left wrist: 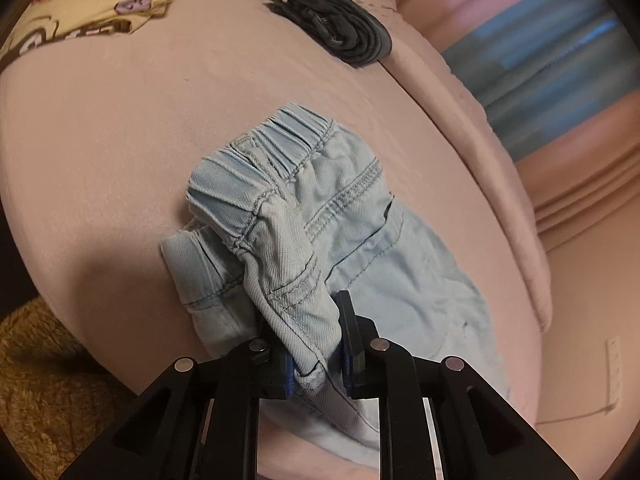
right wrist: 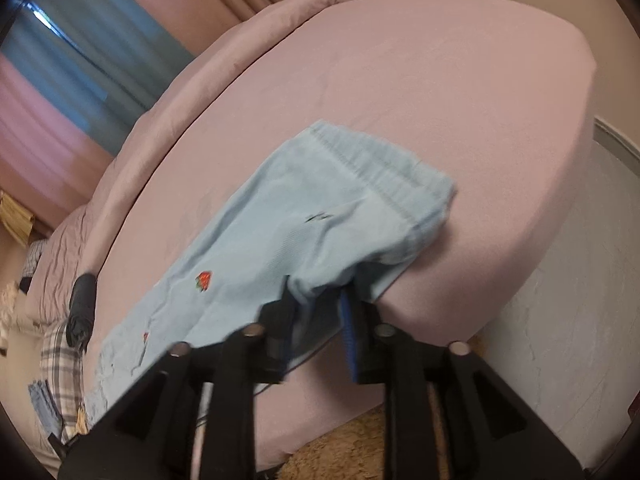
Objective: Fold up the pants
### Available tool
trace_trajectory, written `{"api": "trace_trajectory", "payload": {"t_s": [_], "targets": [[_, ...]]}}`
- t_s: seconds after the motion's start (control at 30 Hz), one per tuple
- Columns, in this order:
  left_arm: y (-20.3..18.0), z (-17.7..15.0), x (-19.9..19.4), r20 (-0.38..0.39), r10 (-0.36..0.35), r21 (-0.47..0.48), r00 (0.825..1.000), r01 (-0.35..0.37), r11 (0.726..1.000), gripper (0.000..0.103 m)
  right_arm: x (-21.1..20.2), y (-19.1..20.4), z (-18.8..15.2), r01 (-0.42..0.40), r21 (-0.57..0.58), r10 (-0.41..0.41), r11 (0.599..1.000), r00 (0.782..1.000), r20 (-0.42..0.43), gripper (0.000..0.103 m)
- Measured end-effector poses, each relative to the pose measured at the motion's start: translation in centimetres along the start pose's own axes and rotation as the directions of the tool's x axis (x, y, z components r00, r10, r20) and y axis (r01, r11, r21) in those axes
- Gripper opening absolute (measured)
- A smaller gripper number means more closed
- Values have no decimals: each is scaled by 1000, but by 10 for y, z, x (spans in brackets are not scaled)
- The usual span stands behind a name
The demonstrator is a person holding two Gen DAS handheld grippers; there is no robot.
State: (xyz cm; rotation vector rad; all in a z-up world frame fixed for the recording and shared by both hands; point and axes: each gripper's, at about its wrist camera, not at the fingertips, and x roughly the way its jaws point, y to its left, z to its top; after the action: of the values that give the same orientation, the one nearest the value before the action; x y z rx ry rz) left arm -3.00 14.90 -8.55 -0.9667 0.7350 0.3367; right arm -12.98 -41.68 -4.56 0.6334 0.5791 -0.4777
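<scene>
Light blue denim pants point(left wrist: 332, 216) with an elastic waistband lie on a pink bed point(left wrist: 120, 128). My left gripper point(left wrist: 316, 344) is shut on a bunched edge of the pants near the waistband and lifts it a little. In the right wrist view the pants point(right wrist: 280, 216) stretch toward the lower left, with a small red strawberry patch point(right wrist: 204, 280). My right gripper point(right wrist: 320, 316) is shut on the near edge of the pants at the bed's point(right wrist: 440, 80) front rim.
A folded dark garment point(left wrist: 340, 28) lies at the bed's far edge, also in the right wrist view point(right wrist: 82, 304). A yellow patterned cloth point(left wrist: 80, 8) and plaid fabric point(right wrist: 60, 356) lie beyond. A brown shaggy rug point(left wrist: 36, 380) is on the floor. Curtains point(left wrist: 560, 60) hang behind.
</scene>
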Motion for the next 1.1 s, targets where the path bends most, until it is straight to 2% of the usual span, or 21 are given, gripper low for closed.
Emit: {"api": "trace_trajectory", "payload": {"t_s": [0.07, 0.27, 0.33, 0.4, 0.43, 0.53, 0.67, 0.7, 0.77, 0.83, 0.9, 1.0, 1.1], "targets": [[2, -1, 1, 0, -2, -1, 1000, 2, 1000, 19, -5, -8, 3, -7, 36, 6, 999, 1000, 27, 47], [2, -2, 2, -1, -10, -6, 1000, 10, 1000, 19, 1, -20, 16, -22, 78, 20, 997, 999, 27, 45], [1, -2, 2, 1, -6, 6, 1000, 6, 1000, 20, 3, -20, 18, -34, 88, 31, 996, 999, 34, 34], [1, 0, 3, 0, -7, 8, 1000, 7, 1000, 20, 1, -20, 22, -25, 85, 21, 996, 999, 45, 16], [2, -1, 2, -1, -7, 9, 1000, 7, 1000, 20, 0, -18, 25, -35, 80, 31, 996, 998, 46, 15], [1, 0, 0, -4, -2, 18, 1000, 2, 1000, 20, -12, 4, 41, -48, -10, 49, 999, 996, 73, 12], [-1, -2, -2, 1, 16, 40, 1000, -16, 999, 20, -39, 35, 59, -128, -135, 149, 983, 976, 159, 12], [-1, -2, -2, -1, 16, 40, 1000, -16, 999, 20, -40, 35, 59, -120, -148, 144, 982, 976, 165, 12], [0, -2, -2, -8, 14, 41, 1000, -13, 999, 20, -33, 27, 54, -74, -142, 95, 987, 984, 149, 12], [0, -1, -2, -12, 15, 44, 1000, -14, 999, 20, -8, 2, 40, -5, -69, 10, 998, 998, 63, 13], [0, -1, -2, -15, 22, 54, 1000, -21, 998, 20, 16, -24, 26, 22, -6, -22, 1000, 1000, -18, 11], [-4, 0, -2, -15, 39, 73, 999, -38, 997, 21, 14, -35, 23, -38, 17, 38, 999, 999, 6, 11], [-5, 0, -1, -13, 46, 81, 999, -44, 996, 21, 10, -20, 35, 0, -24, 0, 1000, 1000, -2, 12]]}}
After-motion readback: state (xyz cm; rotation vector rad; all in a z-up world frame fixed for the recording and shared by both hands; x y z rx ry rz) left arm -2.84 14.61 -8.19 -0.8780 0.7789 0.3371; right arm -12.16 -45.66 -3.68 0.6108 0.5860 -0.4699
